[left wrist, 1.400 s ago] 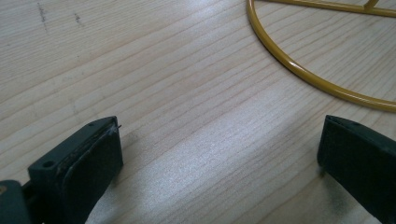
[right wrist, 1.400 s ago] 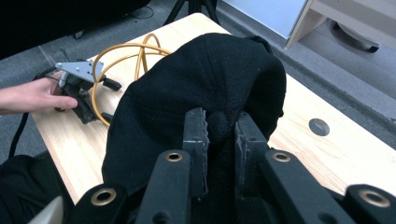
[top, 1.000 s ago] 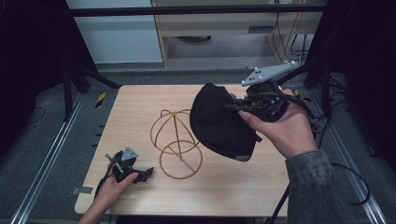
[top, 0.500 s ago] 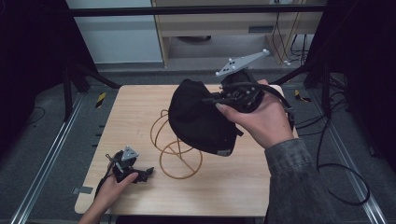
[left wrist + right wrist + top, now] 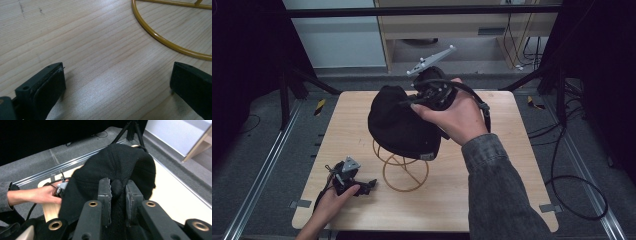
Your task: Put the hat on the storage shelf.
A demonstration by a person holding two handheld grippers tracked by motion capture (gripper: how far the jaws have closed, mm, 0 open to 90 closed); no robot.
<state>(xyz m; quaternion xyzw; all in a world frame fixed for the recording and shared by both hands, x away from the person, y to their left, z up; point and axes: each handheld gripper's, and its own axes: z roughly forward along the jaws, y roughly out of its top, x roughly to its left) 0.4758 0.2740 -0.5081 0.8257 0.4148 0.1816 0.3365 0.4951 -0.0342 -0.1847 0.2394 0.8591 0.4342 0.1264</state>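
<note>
A black cap [image 5: 399, 125] hangs over a yellow wire stand [image 5: 404, 170] in the middle of the table, covering the stand's top. My right gripper [image 5: 412, 102] is shut on a fold of the cap's fabric [image 5: 117, 188], held up in the hand above the table. The left gripper [image 5: 369, 184] rests on the table at the front left, just left of the stand's base ring [image 5: 170, 45]. It is open, its two black pads [image 5: 50, 83] wide apart with bare wood between them.
The wooden table [image 5: 492, 200] has bare room at the right and front. Metal rails [image 5: 257, 175] run along both sides on the floor. Cables [image 5: 572, 185] lie on the floor at the right. A wooden cabinet [image 5: 452, 25] stands behind the table.
The right gripper has carried the cap leftward and down, from the right of the stand to over its top. The left gripper has stayed in place.
</note>
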